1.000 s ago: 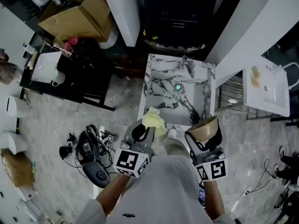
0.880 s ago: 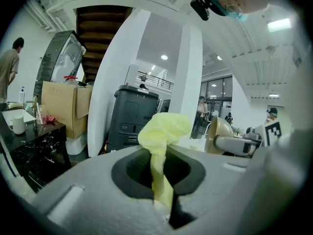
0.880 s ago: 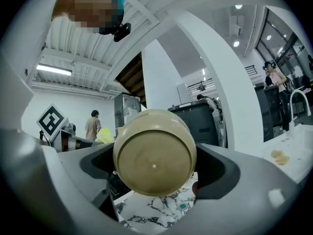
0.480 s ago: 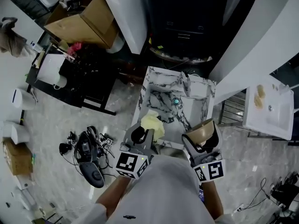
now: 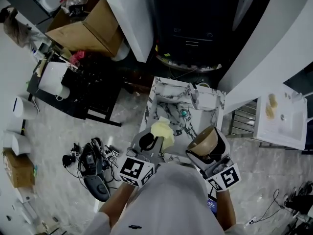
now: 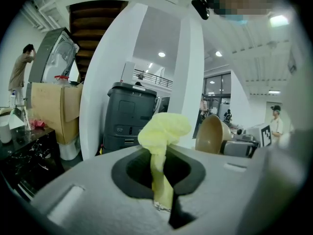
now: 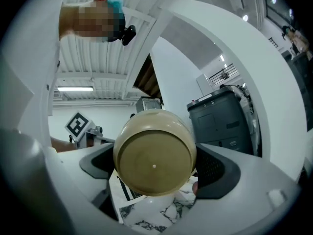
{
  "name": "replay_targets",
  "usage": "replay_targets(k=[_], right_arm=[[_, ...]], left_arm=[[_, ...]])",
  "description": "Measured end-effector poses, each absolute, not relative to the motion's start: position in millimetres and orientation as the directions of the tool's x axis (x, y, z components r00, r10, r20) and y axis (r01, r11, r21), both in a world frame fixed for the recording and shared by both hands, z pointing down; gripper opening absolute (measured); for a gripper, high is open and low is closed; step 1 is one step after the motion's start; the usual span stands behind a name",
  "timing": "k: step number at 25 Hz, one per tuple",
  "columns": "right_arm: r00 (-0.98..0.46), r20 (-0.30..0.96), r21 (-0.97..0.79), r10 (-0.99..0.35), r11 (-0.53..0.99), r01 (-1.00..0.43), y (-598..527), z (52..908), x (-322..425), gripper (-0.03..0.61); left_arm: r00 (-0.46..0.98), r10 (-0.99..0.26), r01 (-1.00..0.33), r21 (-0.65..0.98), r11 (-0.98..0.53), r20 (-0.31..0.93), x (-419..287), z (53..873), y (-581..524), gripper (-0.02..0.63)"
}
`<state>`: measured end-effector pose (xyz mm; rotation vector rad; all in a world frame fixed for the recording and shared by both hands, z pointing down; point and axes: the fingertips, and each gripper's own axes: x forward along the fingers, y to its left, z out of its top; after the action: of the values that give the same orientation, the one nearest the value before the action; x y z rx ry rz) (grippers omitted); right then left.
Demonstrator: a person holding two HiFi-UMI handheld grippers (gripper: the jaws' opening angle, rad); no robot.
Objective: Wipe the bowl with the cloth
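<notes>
A pale yellow cloth [image 5: 163, 131] sticks up from my left gripper [image 5: 149, 142], which is shut on it; in the left gripper view the cloth [image 6: 161, 146] bunches above the pinched jaws. A tan bowl [image 5: 204, 141] is held in my right gripper [image 5: 208, 153], shut on it, with its opening tipped toward the cloth. The right gripper view faces the bowl's underside [image 7: 154, 153], filling the space between the jaws. The bowl [image 6: 213, 134] also shows at the right of the left gripper view. Both are held above the near edge of a marble-patterned table [image 5: 167, 94].
A small teal object [image 5: 183, 113] lies on the marble table. Left of me are a black desk [image 5: 83, 82], a cardboard box [image 5: 85, 26] and a tangle of cables and gear [image 5: 93, 165] on the floor. A white sink unit [image 5: 281, 119] stands right. A dark cabinet [image 5: 190, 28] is behind the table.
The bowl has tipped and shifted left toward the cloth. Both grippers stay close together; the view has drifted so the table sits a little higher in frame.
</notes>
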<state>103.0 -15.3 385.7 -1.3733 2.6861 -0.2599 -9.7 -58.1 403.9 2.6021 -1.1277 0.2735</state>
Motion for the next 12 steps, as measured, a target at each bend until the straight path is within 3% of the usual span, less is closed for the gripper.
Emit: replay_targets(k=[12], right_arm=[[-0.771, -0.063, -0.215, -0.633, 0.763, -0.609, -11.9, 374.3, 64.0, 0.499]], left_arm=[[0.853, -0.485, -0.516, 0.168, -0.840, 0.193, 31.5, 354.4, -45.9, 0.032]])
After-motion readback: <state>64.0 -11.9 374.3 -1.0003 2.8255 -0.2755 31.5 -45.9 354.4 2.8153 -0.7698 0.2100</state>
